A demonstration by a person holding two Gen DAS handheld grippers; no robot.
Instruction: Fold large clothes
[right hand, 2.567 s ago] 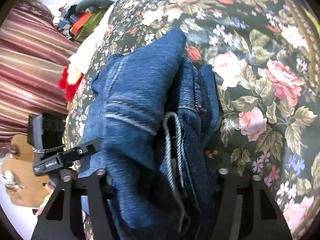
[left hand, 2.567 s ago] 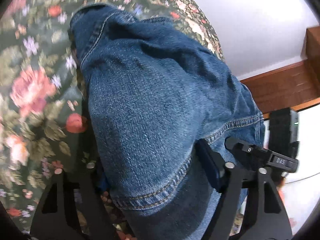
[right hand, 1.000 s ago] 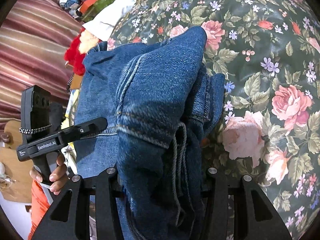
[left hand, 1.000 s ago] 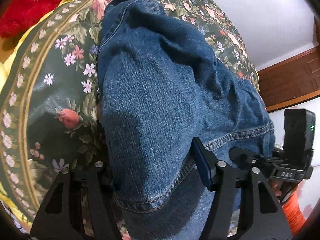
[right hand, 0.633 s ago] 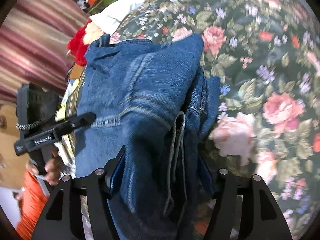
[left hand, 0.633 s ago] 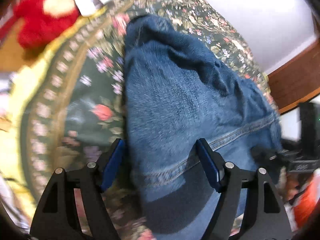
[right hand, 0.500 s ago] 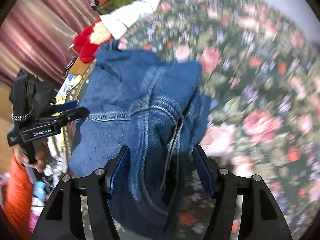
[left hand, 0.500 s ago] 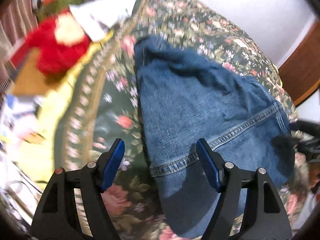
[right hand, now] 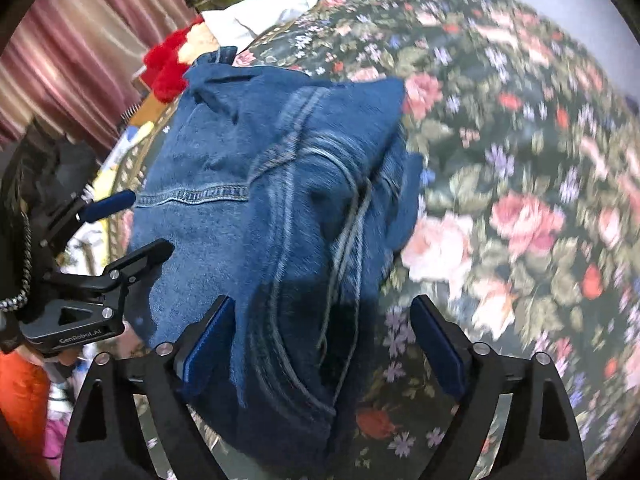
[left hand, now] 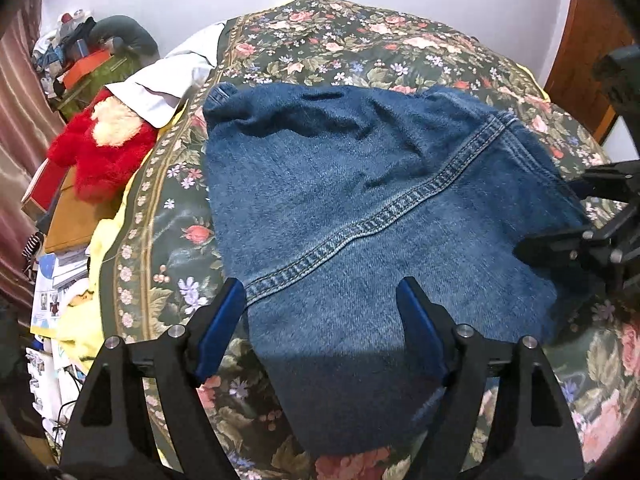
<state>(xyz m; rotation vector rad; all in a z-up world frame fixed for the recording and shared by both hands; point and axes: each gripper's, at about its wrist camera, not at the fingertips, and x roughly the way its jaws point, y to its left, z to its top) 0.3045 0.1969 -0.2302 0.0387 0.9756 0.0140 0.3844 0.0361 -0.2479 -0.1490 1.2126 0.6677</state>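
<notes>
Fold laid: both the left hand-held gripper (left hand: 320, 312) and the right hand-held gripper (right hand: 322, 328) have just been opening, released above the jeans (left hand: 360, 208) on the bed (left hand: 360, 40); next likely regrasp

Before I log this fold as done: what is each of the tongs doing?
Left tongs: open, just widened, off the jeans.
Right tongs: open, just widened, holding nothing.

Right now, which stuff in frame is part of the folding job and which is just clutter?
Job:
- folded jeans lying on the floral bedspread
- left gripper, open, jaws just been opening, not pressing the denim
- right gripper, open, jaws just been opening, not pressing the denim

Lying about:
- red plush toy
- white pillow
- orange box
- papers
</notes>
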